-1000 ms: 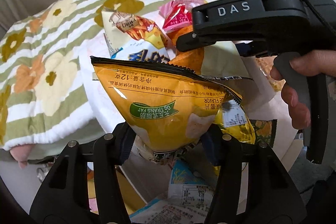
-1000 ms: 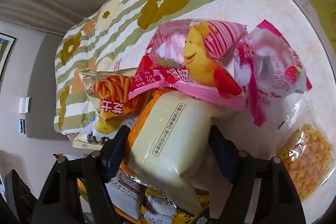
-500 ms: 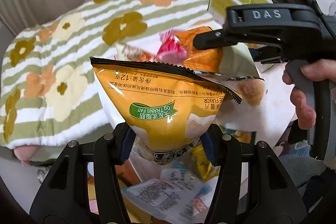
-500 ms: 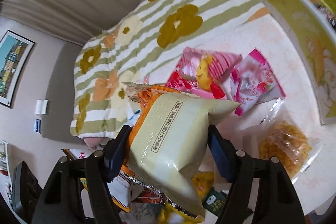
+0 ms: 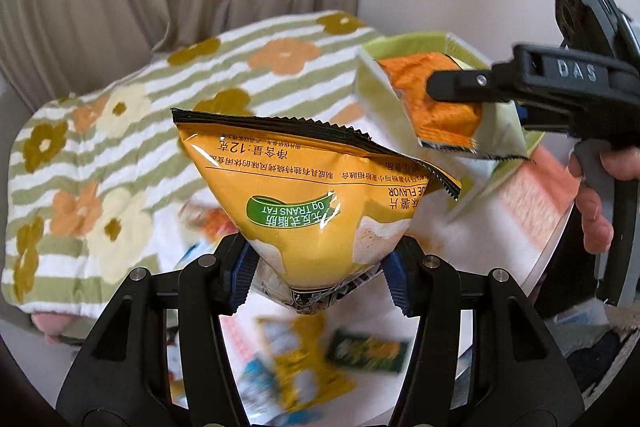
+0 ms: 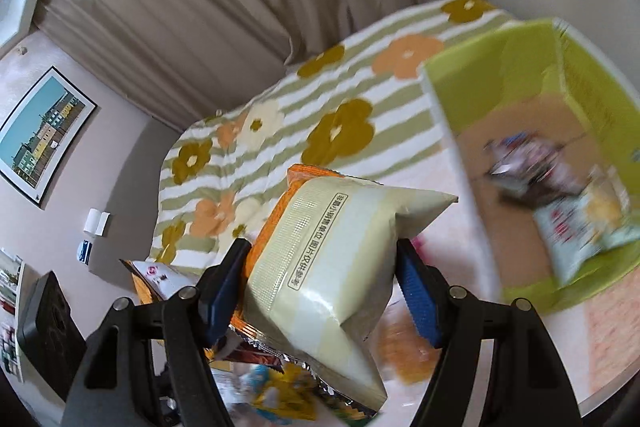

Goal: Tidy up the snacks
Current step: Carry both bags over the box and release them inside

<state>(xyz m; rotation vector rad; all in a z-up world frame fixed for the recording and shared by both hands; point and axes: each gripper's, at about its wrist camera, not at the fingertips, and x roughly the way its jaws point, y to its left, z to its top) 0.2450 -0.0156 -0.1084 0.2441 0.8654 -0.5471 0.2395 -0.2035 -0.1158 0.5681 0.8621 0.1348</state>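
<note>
My left gripper [image 5: 320,277] is shut on the bottom end of a yellow chip bag [image 5: 308,203] with a black top seam, held up above the white table [image 5: 472,239]. My right gripper [image 6: 322,287] is shut on a pale cream and orange snack bag [image 6: 324,267]. The left wrist view shows that bag [image 5: 440,107] and the right gripper [image 5: 480,83] hanging over the rim of the lime green box [image 5: 408,45]. The box [image 6: 500,75] is open, with a cardboard floor and a few blurred snack packets [image 6: 560,187] inside.
Loose snack packets [image 5: 304,359] lie blurred on the table below me. Others [image 6: 276,391] show under the right gripper. A bed with a green striped flower blanket [image 5: 120,147] stands behind the table, with curtains [image 6: 200,7] beyond. A hand [image 5: 592,199] holds the right gripper's handle.
Both grippers have risen with their bags, away from the pile on the table. The right gripper has carried its cream bag up and toward the green box, whose inside has come into view.
</note>
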